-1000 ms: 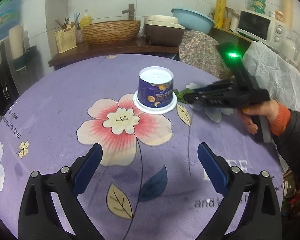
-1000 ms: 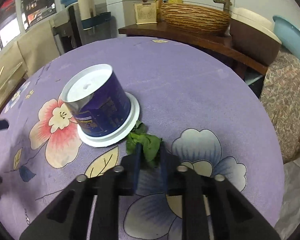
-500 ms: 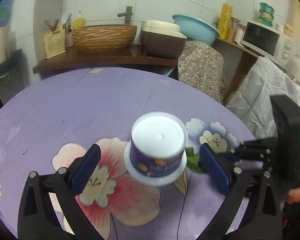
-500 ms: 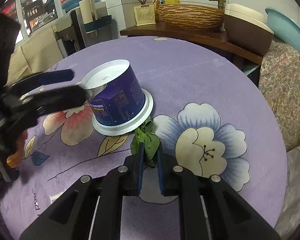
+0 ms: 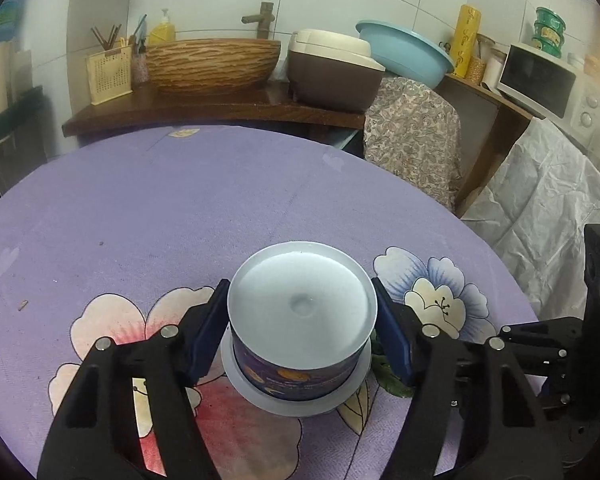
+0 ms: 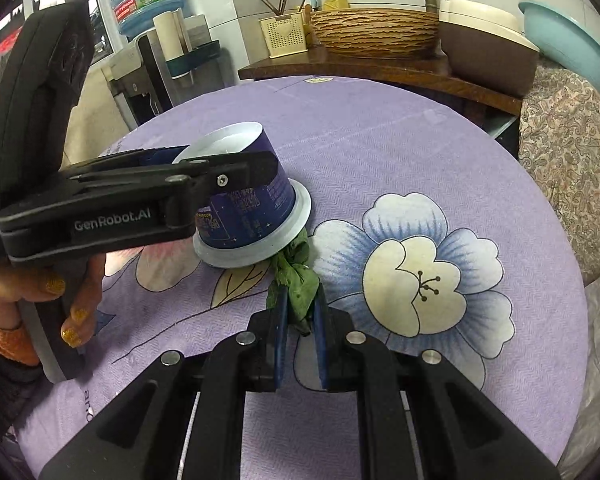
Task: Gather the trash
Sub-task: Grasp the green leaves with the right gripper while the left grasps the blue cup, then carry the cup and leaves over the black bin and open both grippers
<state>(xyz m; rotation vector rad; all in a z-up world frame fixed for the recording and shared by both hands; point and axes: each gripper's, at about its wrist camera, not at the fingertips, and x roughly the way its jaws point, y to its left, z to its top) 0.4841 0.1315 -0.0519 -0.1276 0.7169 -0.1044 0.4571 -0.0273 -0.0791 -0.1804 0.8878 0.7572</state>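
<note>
Two bits of trash here: an upside-down purple cup is sitting mid-counter on the floral cloth, with a wilted green leaf touching its rim. Left gripper jaws are squeezing the cup's sides, right gripper jaws are pinching the leaf.

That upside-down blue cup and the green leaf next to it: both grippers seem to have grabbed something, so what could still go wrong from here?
1. The left gripper squeezes the inverted blue cup high on its tapered wall; it may slip or tilt when lifted.
2. The green leaf in the right gripper reaches the cup's white rim, perhaps under it. Pulling could tear it or drag the cup.
3. The grippers are close together and might collide.
</note>
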